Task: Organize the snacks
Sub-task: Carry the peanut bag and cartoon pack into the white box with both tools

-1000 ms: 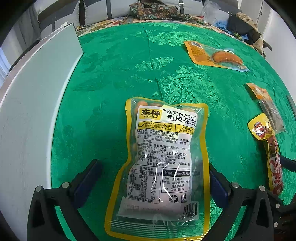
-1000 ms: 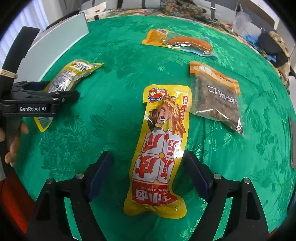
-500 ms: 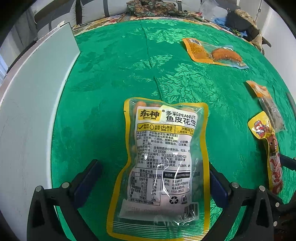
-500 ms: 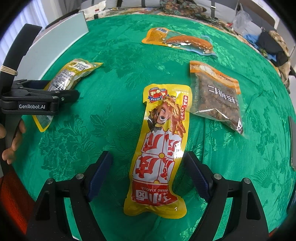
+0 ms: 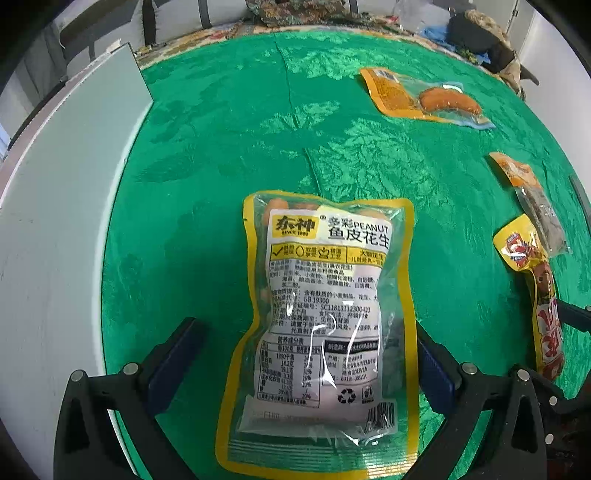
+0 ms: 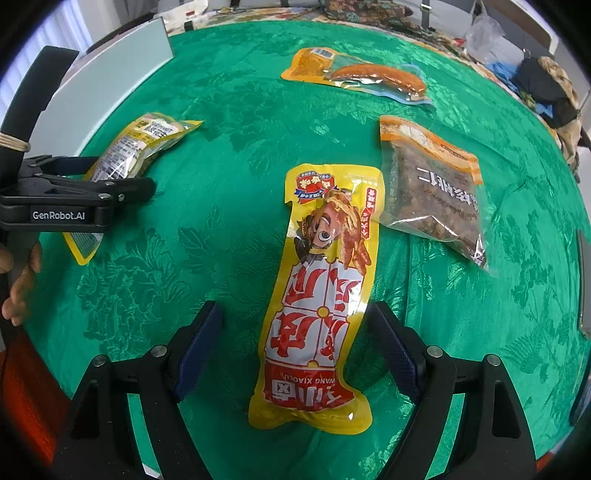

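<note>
Round tabletop under a green damask cloth with leaf pattern (image 5: 229, 122). Flat pale grey-white rectangular board (image 5: 62, 206) along its left edge. Beyond the far rim: patterned floral fabric (image 6: 369, 9), crumpled clear plastic bag (image 6: 484, 31), dark heaped clothing (image 5: 480, 38).

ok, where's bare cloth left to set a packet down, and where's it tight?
Widest free patch: green cloth between the white board and the sausage packet, beyond the peanut packet. Another lies between the peanut packet and the long yellow packet. Crowded: that packet touches the walnut packet. Both grippers, left and right, straddle packets.
</note>
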